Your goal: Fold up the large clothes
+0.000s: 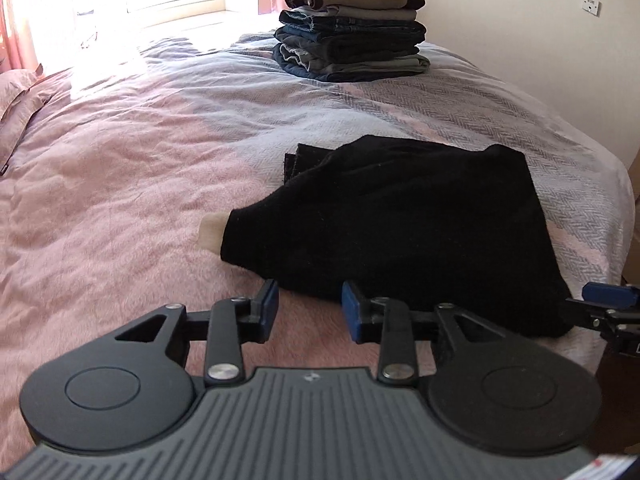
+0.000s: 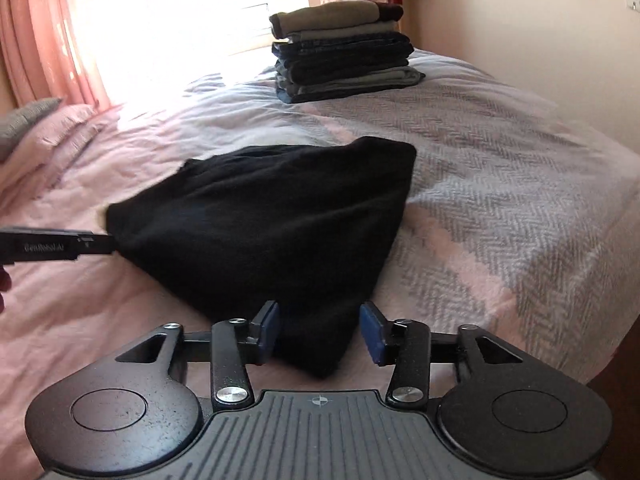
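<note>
Black garment (image 1: 404, 224) lies folded on the near right part of the bed (image 1: 120, 184), a rough wedge, thick and matte like knit or fleece; a pale cuff (image 1: 210, 231) pokes out at its left tip; an under-layer shows at the far left corner, so the edges are not flush. Left gripper (image 1: 308, 306): jaws apart, nothing pinched, blue pads just short of the near hem. Right gripper (image 2: 319, 330): jaws standing wide, near corner of the garment between them but pads not pressing it, so released. Risks, as judgement: the bulky fold may spring open once let go, since the cloth is thick and the top humps up; a pad could snag the near corner on withdrawal and drag the layer askew; the fuzzy pink cover grips cloth, so sliding the bundle could roll its edge under. Stack (image 2: 344, 52) of folded clothes sits far, tall and slightly leaning; adding this bulky piece might tip it.
</note>
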Demonstrator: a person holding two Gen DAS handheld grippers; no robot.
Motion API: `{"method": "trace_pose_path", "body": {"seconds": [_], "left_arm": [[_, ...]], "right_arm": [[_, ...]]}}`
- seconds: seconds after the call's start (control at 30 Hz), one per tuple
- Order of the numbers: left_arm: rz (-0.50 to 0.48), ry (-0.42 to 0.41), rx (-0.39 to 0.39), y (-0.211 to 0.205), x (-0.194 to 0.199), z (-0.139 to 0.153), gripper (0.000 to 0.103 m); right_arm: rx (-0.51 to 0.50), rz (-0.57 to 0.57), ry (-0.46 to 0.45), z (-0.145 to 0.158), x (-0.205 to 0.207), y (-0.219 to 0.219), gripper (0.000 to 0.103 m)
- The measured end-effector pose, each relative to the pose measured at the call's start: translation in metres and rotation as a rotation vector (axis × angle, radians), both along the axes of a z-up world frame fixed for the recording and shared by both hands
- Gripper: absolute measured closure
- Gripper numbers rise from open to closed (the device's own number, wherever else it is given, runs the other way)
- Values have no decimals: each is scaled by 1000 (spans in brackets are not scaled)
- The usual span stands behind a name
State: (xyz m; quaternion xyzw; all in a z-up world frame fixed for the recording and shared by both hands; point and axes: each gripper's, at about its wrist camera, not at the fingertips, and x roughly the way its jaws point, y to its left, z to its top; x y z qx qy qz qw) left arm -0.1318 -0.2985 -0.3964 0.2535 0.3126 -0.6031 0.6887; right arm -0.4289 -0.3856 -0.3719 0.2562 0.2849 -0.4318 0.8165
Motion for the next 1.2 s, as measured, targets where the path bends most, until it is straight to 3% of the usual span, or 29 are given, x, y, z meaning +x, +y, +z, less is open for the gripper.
{"method": "trace_pose_path", "body": {"seconds": [0.17,0.43,0.53,0.57,0.67,0.77,0.9,1.0,1.1,1.2], "left_arm": [[2,0,2,38,-15,16,67],[-23,43,-58,75,-16,32,61],[-41,65,-97,63,2,35,58],[-44,65,-109,55,10,34,52],[-68,94,-128,19,41,28,45],[-102,190,-111,-24,76,14,43],[-198,375,-32,-92,126,-18,38],[-248,509,79,-136,148,-48,37],[-301,652,183,-165,156,-76,35],[-330,746,209,-180,157,-89,33]], "right_arm": [[-2,29,-11,9,0,29,49],[-22,29,-78,24,-14,52,47],[-16,-13,-172,22,-32,25,47],[-7,-45,-214,17,-39,12,47],[138,-105,-380,-12,-57,-41,46],[307,-150,-520,-48,-62,-92,46],[417,-131,-604,-73,-56,-143,46],[472,-93,-633,-78,-46,-166,46],[492,-53,-581,-78,-34,-172,46],[520,-35,-580,-78,-33,-170,47]]}}
